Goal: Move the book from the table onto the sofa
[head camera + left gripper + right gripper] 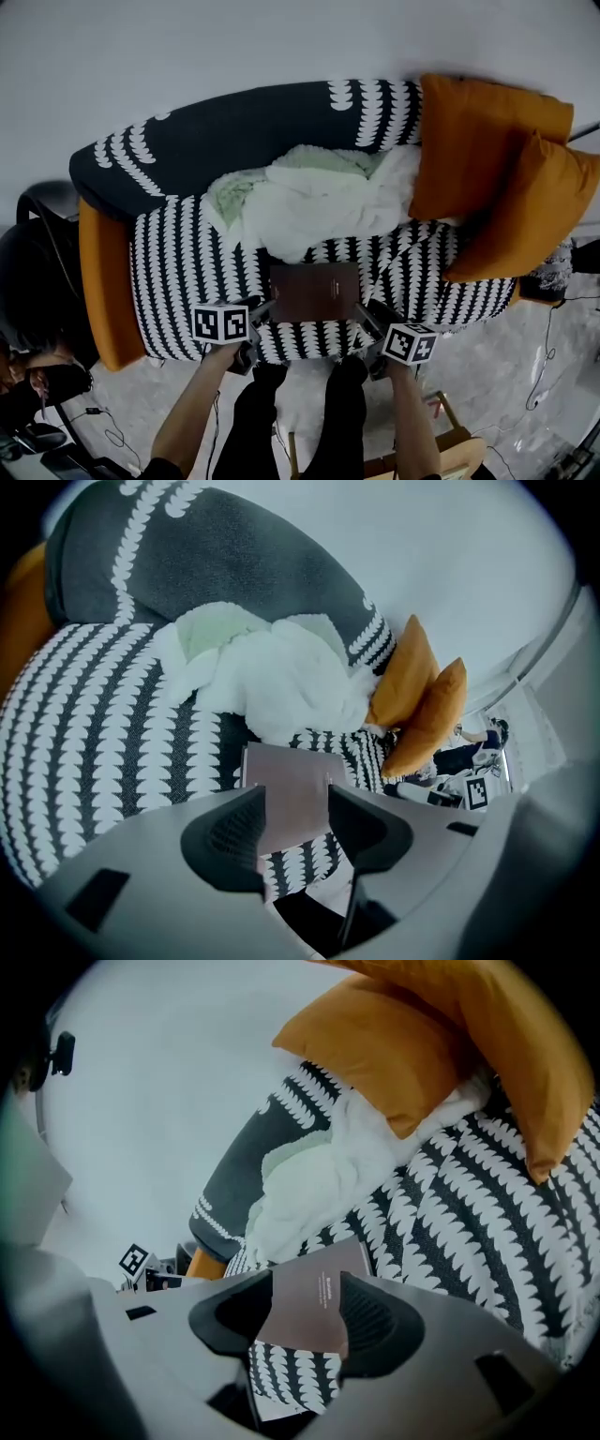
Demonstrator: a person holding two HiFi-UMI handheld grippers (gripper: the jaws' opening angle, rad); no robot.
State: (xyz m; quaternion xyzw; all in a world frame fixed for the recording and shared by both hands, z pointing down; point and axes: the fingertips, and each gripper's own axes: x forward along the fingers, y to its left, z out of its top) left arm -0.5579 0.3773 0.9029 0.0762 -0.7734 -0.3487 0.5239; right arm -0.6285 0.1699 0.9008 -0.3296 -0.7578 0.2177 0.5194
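Book [314, 292] on sofa [178, 272], seemingly loose within left gripper [295, 819], right gripper [306, 1321] jaws.

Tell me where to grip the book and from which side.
Probably the near edge of the book, coming from the front of the sofa. It lies flat on the seat with that edge free and facing the front, while the blanket crowds its far edge.
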